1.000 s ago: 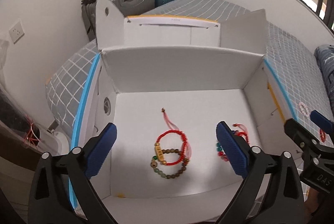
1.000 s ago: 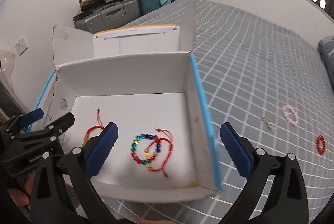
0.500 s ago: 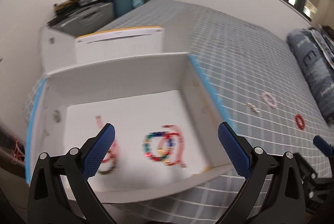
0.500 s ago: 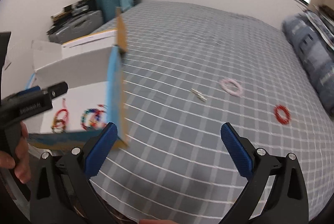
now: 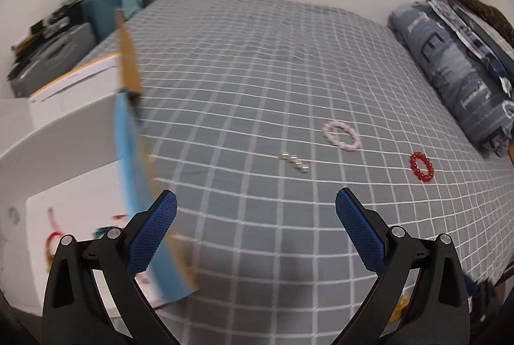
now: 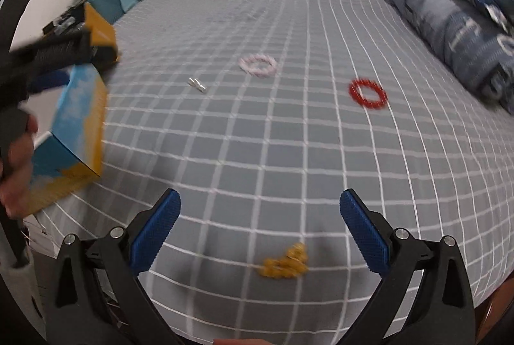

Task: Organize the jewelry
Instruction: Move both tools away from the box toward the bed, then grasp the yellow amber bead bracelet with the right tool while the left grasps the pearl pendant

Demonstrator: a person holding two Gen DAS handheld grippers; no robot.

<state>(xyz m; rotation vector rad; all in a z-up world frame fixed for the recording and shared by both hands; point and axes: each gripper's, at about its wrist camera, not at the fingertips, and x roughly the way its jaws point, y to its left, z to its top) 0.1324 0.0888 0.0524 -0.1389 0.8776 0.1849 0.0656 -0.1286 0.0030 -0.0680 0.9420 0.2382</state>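
Left wrist view shows the loose jewelry lying on the bed [image 5: 257, 81], spread over its grey checked cover: a pink bead bracelet [image 5: 340, 136], a red bead bracelet [image 5: 421, 167] to its right and well apart from it, and a short row of silvery beads [image 5: 294, 162] nearer the camera. The left gripper [image 5: 256, 224] hangs above the cover with its blue-padded fingers [image 5: 154, 229] spread wide and nothing between them. At the left edge stands the white box [image 5: 64, 152] with a blue and yellow outer wall; inside it, blurred, lie what look like a red bracelet [image 5: 53, 237] and a multicoloured one [image 5: 104, 231].

From the right wrist camera the same three pieces lie further up the bed: the pink bracelet [image 6: 258, 65], the red one [image 6: 367, 93], the silvery beads [image 6: 197, 84]. A yellow bead bracelet [image 6: 286, 261] lies bunched on the cover just ahead of the right gripper [image 6: 260, 224], roughly between its fingers [image 6: 363, 232], which stand wide apart and hold nothing. At the left, a hand [image 6: 16, 165] grips the black handle of the other tool beside the box corner [image 6: 77, 126].

A rolled blue quilt [image 5: 456, 75] lies along the right side of the bed, and suitcases [image 5: 64, 49] stand against the far wall.
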